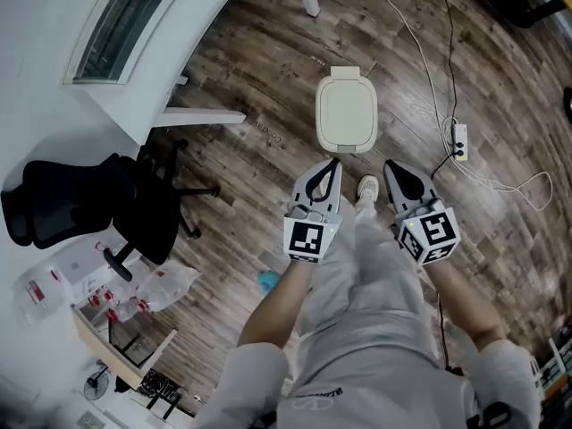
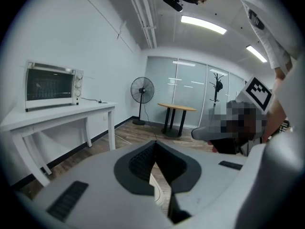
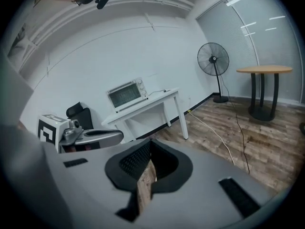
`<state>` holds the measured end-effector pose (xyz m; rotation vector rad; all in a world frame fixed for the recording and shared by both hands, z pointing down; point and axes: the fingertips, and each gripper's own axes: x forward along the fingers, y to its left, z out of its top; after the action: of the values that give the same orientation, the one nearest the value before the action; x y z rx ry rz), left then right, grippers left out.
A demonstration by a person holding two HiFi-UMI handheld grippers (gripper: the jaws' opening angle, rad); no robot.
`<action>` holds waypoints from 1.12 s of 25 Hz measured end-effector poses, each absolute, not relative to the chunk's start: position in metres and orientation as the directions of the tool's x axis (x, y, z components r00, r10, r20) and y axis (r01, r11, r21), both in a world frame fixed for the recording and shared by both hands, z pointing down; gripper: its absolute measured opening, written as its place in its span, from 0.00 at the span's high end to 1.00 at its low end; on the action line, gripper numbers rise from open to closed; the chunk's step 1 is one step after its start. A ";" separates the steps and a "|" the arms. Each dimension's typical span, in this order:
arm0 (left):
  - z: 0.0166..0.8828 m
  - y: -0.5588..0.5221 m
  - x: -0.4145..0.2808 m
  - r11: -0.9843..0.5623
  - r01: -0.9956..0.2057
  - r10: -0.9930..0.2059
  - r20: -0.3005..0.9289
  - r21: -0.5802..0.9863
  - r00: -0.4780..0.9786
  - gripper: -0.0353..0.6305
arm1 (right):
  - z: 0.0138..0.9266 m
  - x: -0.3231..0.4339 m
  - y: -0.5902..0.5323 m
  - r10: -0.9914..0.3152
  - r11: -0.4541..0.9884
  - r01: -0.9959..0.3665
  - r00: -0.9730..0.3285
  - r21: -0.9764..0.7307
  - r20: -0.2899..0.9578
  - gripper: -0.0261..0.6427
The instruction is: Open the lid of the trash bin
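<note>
The trash bin (image 1: pixel 346 113) is cream-white and stands on the wooden floor just ahead of me, its lid lying flat and closed. My left gripper (image 1: pixel 336 161) hangs a little short of the bin's near edge, jaws together and holding nothing. My right gripper (image 1: pixel 390 164) is beside it, off the bin's near right corner, also shut and empty. In the left gripper view the left gripper (image 2: pixel 155 144) has its tips meeting, with floor and a pale bin edge showing through the slit below. In the right gripper view the right gripper (image 3: pixel 150 142) has its tips meeting over bare floor.
A white table (image 1: pixel 188 38) with a toaster oven (image 1: pixel 125 16) stands at the far left. A black office chair (image 1: pixel 98 208) is to my left. A power strip (image 1: pixel 459 141) with cables lies right of the bin. My shoe (image 1: pixel 367 187) is just behind the bin.
</note>
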<state>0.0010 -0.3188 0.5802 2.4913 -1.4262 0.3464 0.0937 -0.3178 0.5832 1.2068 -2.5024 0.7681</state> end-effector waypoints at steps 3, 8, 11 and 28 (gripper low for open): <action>0.638 -0.328 -0.004 -0.474 -0.873 -0.794 0.370 0.117 0.481 0.95 | 0.637 0.079 -0.325 -0.613 0.506 -0.778 -0.628 -0.373 0.480 0.94; 0.741 -0.333 -0.007 -0.444 -0.880 -0.741 0.483 0.170 0.467 0.95 | 0.726 0.059 -0.331 -0.570 0.473 -0.780 -0.626 -0.410 0.533 0.94; 0.802 -0.328 -0.001 -0.428 -0.878 -0.685 0.557 0.213 0.469 0.95 | 0.776 0.050 -0.330 -0.545 0.453 -0.782 -0.623 -0.429 0.560 0.94; 0.985 -0.320 0.021 -0.396 -0.857 -0.416 0.767 0.331 0.488 0.95 | 0.900 0.047 -0.330 -0.522 0.303 -0.823 -0.565 -0.480 0.639 0.94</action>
<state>0.0211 -0.3205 0.9854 2.0024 -1.0473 0.7684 0.0467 -0.3303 0.8996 1.2058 -2.2135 1.1447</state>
